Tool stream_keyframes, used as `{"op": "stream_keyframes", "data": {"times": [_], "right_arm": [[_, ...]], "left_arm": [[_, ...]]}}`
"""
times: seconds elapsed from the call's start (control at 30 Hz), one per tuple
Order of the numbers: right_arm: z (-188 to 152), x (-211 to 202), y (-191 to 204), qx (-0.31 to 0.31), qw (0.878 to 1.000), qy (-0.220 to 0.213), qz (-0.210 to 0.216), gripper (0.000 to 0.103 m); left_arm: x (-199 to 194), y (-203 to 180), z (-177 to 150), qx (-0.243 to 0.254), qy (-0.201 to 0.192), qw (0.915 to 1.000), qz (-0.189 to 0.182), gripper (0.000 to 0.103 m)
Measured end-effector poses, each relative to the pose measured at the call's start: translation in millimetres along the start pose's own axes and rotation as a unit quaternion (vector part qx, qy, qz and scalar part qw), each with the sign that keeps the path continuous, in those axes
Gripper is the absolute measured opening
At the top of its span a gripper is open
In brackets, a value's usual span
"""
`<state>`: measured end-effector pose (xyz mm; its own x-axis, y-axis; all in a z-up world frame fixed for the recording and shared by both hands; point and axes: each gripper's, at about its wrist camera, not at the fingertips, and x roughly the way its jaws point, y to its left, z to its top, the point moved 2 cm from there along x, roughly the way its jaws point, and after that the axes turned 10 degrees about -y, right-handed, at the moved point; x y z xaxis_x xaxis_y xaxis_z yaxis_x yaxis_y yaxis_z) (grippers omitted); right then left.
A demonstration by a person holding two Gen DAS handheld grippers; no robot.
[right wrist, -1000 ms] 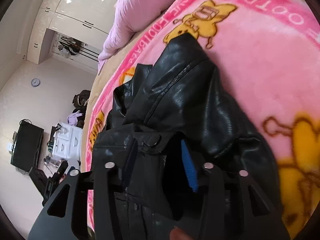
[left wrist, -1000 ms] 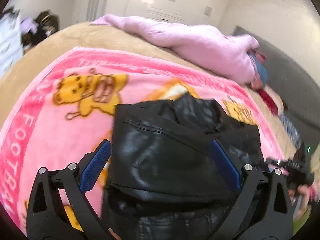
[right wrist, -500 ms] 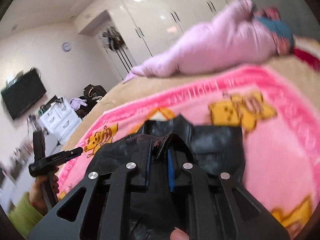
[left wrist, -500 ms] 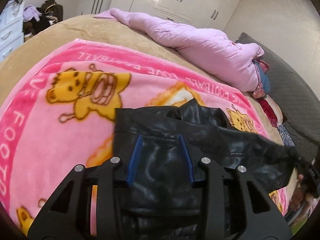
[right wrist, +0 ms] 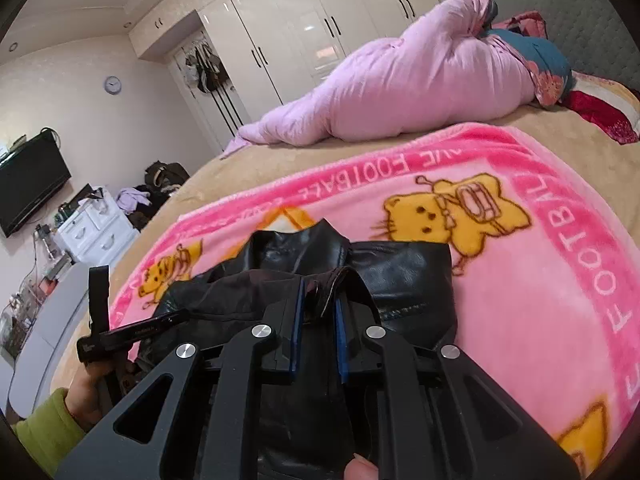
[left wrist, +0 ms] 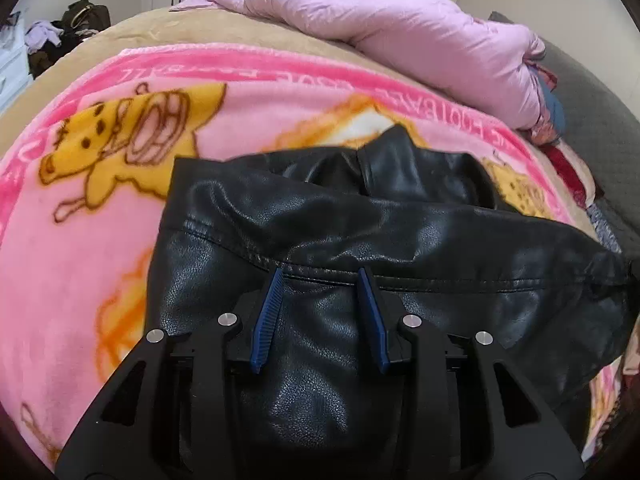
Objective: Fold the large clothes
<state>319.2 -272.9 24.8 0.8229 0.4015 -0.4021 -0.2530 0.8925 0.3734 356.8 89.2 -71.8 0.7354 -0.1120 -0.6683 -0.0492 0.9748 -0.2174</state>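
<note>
Black leather jacket (left wrist: 360, 240) lying on pink blanket (left wrist: 80, 240), near edge of bed. Hem fold being pinched by left gripper (left wrist: 322, 280); bunched edge being clamped by right gripper (right wrist: 319, 304). Both sides best being lifted evenly, kept taut, folded toward far collar.

We were in a home bedroom. We stood at a wide bed under a tan cover (right wrist: 248, 168), with a pink fleece blanket printed with yellow cartoon bears (right wrist: 552, 264) spread over it and a bunched lilac quilt (right wrist: 400, 88) along its far side. We saw glossy white wardrobe doors (right wrist: 288, 28), a flat black television on the wall (right wrist: 30, 184), a small white chest of drawers (right wrist: 96, 232) and a round wall clock (right wrist: 113, 84).
</note>
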Motion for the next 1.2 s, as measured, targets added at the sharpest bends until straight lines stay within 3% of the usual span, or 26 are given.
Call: {"op": "stream_keyframes", "data": {"times": [0.37,0.47,0.6,0.8,0.9,1.03,1.2], "right_arm": [[-18,21,-20,0.032,0.997,0.049,-0.045,0.017],[-21,21,-27,0.051,0.996,0.056,-0.044,0.021],[-18,14,-34,0.050,0.995,0.043,-0.070,0.037],[-7,0,-35,0.048,0.997,0.010,-0.067,0.035],[-5,-1,-24,0.026,0.998,0.007,-0.050,0.026],[-9,2,1,-0.024,0.999,0.006,-0.034,0.025],[-18,10,18,-0.058,0.998,0.018,-0.034,0.026]], "left_arm": [[3,-2,-4,0.015,-0.002,0.9999,0.004,0.030],[-1,-2,-4,0.005,-0.005,1.0000,-0.005,0.031],[-9,-5,-3,-0.002,-0.008,0.9997,-0.022,0.031],[-27,-19,-4,0.002,-0.020,0.9986,-0.048,0.031],[-38,-31,-6,0.020,-0.024,0.9977,-0.060,0.031],[-44,-46,-14,0.044,-0.015,0.9964,-0.070,0.031],[-43,-57,-28,0.077,0.001,0.9953,-0.059,0.040]]}}
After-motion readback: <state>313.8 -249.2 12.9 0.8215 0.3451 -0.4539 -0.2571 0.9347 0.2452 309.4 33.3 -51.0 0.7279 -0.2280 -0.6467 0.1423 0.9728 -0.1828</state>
